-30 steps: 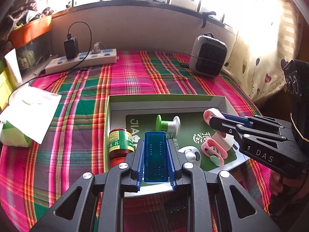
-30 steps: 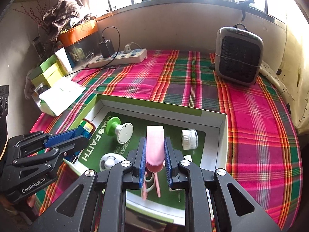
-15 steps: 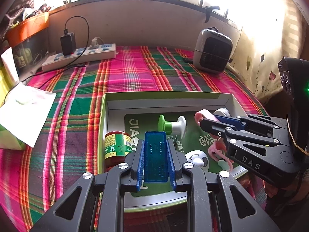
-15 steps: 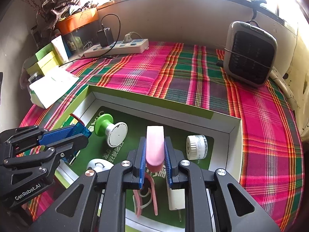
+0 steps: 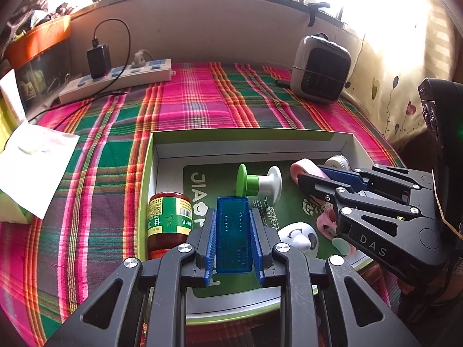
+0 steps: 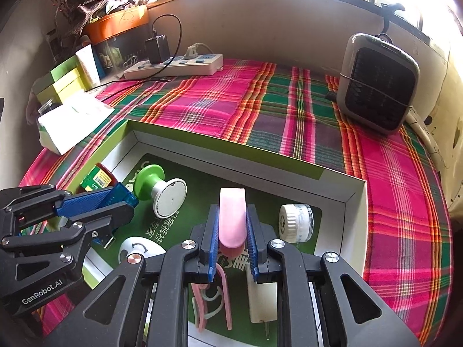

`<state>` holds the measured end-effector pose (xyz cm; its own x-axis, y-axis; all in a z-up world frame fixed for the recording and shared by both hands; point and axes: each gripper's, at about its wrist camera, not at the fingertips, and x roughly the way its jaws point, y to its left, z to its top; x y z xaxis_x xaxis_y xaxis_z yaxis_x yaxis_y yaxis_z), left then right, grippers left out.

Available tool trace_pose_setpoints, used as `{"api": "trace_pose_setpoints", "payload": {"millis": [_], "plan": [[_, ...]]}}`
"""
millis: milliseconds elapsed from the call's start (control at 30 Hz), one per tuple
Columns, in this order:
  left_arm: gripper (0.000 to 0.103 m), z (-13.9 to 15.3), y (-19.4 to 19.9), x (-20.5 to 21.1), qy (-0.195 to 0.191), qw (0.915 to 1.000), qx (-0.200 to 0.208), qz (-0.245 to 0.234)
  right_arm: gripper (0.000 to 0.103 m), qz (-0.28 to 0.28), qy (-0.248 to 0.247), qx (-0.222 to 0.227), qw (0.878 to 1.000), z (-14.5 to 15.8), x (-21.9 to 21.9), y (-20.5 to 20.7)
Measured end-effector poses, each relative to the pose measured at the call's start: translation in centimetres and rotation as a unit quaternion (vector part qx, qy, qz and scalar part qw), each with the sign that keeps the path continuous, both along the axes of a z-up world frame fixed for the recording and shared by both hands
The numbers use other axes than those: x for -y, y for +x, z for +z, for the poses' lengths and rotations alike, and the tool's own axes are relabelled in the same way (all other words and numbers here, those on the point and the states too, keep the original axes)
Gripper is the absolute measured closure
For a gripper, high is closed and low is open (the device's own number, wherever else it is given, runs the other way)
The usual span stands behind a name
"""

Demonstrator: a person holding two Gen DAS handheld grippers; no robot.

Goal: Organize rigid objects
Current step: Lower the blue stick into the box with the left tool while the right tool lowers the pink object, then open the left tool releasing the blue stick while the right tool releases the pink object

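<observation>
One shallow green-floored box (image 6: 351,202) lies on the plaid cloth (image 6: 289,121). Above it, the left gripper (image 5: 233,225) clenches a translucent blue rectangular block (image 5: 233,234), and the right gripper (image 6: 231,225) grips a smooth, rounded pink piece (image 6: 231,217).

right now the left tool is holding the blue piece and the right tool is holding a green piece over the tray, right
Not quite. The left tool does grip the blue piece, but the piece in the right tool is pink, not green, as the right wrist view shows. Both are over the tray.
</observation>
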<state>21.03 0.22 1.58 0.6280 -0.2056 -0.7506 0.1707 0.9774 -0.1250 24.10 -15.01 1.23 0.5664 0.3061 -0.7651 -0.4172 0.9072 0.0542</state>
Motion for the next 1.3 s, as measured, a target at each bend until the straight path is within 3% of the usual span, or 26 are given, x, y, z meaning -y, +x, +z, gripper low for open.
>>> {"api": "trace_pose_setpoints", "payload": {"millis": [1100, 1300], "plan": [[0.081, 0.04, -0.04, -0.02, -0.005, 1.0, 0.0, -0.002, 0.082, -0.003, 0.017, -0.007, 1.0, -0.38, 0.18, 0.09], [0.078, 0.15, -0.15, 0.02, -0.003, 1.0, 0.001, -0.001, 0.073, -0.005, 0.019, -0.003, 1.0, -0.2, 0.27, 0.01]]}}
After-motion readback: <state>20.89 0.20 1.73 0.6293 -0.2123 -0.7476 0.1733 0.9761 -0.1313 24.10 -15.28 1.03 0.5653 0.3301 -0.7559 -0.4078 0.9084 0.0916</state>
